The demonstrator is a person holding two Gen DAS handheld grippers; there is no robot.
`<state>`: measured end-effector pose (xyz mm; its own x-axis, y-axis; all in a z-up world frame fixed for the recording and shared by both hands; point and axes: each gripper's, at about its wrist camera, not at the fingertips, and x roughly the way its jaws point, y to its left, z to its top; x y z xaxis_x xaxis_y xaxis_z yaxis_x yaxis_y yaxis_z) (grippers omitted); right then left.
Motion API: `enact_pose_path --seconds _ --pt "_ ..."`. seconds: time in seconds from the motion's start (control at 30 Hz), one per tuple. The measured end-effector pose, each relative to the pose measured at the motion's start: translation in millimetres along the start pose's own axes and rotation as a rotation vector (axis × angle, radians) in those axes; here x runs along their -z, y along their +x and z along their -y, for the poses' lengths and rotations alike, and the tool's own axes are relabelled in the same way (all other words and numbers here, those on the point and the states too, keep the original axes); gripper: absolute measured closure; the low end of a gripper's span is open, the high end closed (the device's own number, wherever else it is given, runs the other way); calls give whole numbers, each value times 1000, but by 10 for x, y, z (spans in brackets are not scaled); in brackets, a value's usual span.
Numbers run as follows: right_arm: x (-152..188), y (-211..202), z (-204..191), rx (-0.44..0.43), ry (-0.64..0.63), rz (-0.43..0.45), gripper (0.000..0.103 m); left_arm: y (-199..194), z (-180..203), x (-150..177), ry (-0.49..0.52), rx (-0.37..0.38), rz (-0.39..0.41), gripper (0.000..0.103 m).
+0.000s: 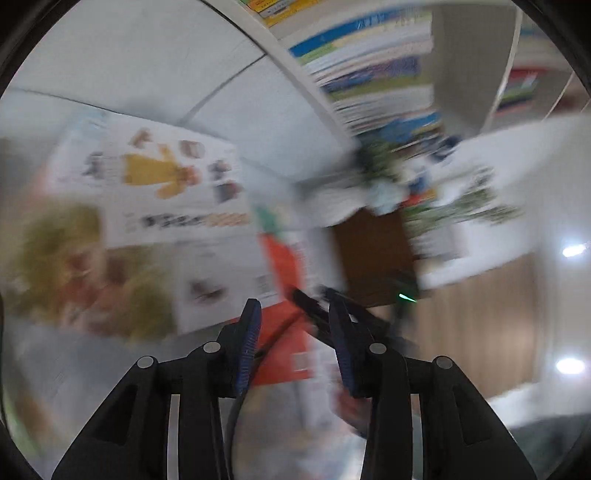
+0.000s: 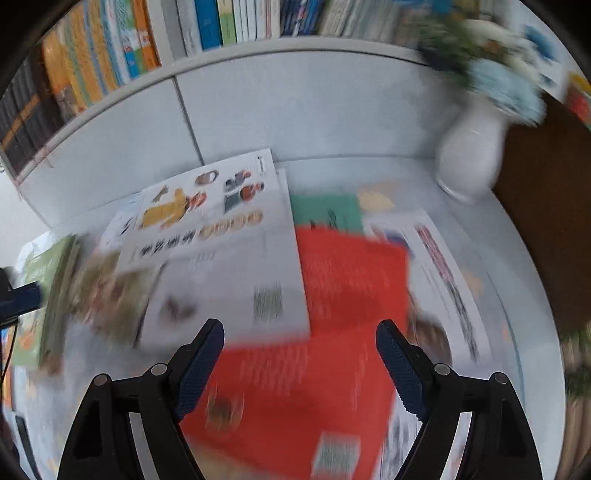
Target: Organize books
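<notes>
Spread right fingers (image 2: 299,334) above red book (image 2: 332,369), white vase (image 2: 469,155) beside it; left fingers (image 1: 293,314) parted, empty

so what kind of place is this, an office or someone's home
Hard to say for sure; it looks like a study or reading corner. A shelf of upright books runs above a white desk, loose books such as a red book lie scattered on it, and a white vase holds flowers.

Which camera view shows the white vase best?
The right wrist view: the white vase stands whole on the white surface, at its back right by the wall, only slightly blurred. In the left wrist view that area is smeared by motion; no vase outline can be told.
</notes>
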<state>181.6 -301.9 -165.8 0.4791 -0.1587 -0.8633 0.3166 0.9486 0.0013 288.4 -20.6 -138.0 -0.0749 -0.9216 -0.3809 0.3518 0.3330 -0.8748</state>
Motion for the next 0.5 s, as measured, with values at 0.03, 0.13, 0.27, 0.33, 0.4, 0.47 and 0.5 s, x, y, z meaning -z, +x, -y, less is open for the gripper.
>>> enact_pose_path --seconds 0.03,0.13,0.27,0.33,0.4,0.47,0.5 --pt "-137 100 -9 21 -6 -1 29 -54 -87 -67 -8 70 7 68" --pt "-508 261 -32 -49 -36 53 29 -221 -345 -208 -56 211 48 68" --pt "-879 687 97 -201 8 3 30 -355 -552 -419 -81 -81 152 65" --pt "-940 800 139 -280 49 0 30 -112 -652 -516 -89 -378 125 66" --pt "-1001 914 80 -234 44 16 34 266 -643 -562 -20 -586 80 66" --pt "-1059 1033 -17 -246 38 9 41 574 -655 -590 14 -754 55 66" --pt "-1065 1093 -83 -259 33 -16 41 678 -612 -591 49 -798 66 66"
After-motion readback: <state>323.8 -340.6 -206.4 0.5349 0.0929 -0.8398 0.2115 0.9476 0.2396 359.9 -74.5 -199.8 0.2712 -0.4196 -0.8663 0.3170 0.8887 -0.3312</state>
